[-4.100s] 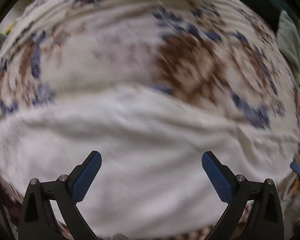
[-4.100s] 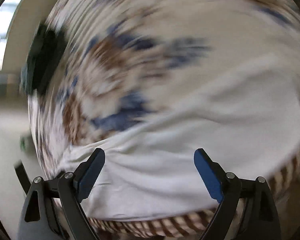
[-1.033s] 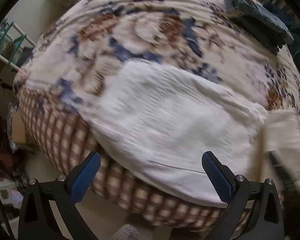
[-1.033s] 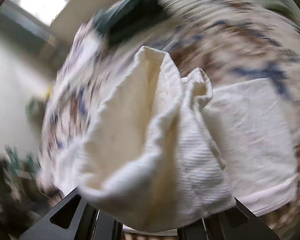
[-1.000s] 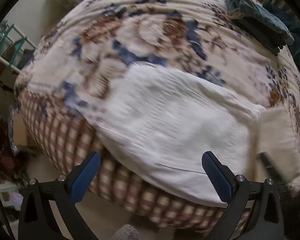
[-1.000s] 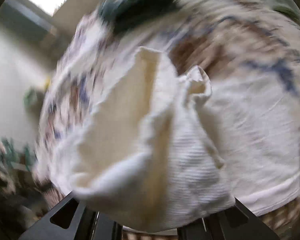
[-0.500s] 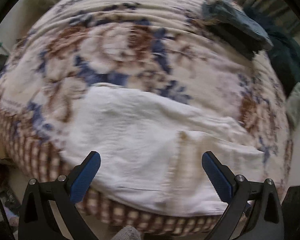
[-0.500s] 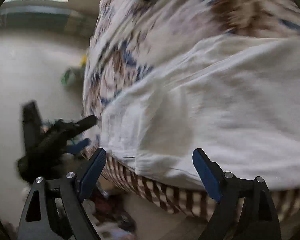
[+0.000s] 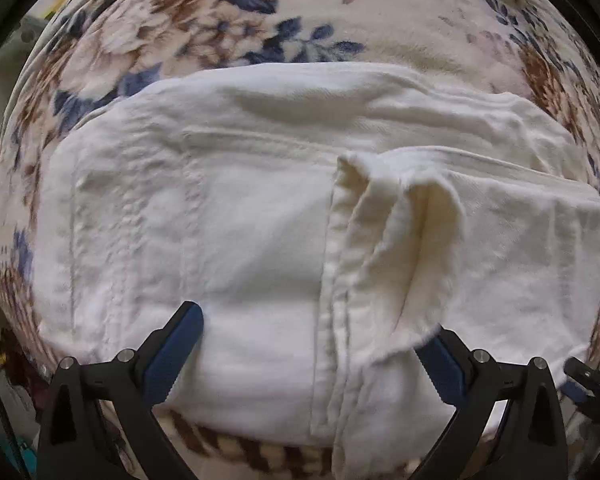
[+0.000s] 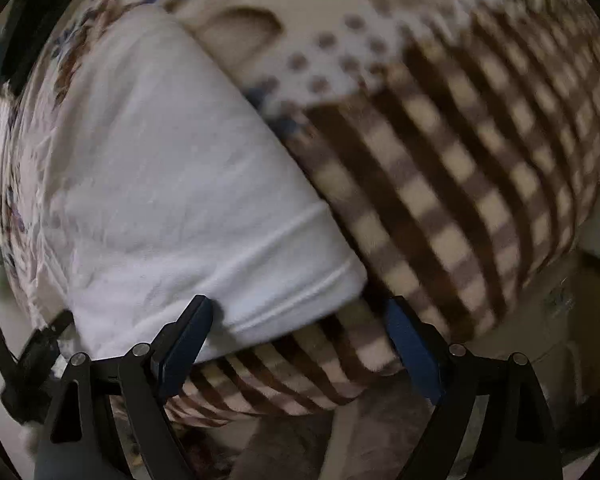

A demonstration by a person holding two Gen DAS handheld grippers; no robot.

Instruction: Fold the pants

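— Lying across the middle of the left wrist frame, the cream pants [image 9: 228,216] are spreading over the floral blanket [image 9: 228,20], a folded leg end bunching right of centre.

— And the claws?

— The left gripper [image 9: 312,344] is standing wide, gripping nothing. The right gripper [image 10: 300,344] (blurred view) is gaping too, its jaws having just been opening, nothing pinched between them.

A bedroom at home: there's a bed [image 9: 284,16] under a floral blanket [image 9: 228,36], its checked brown border [image 10: 460,184] draping over the edge.
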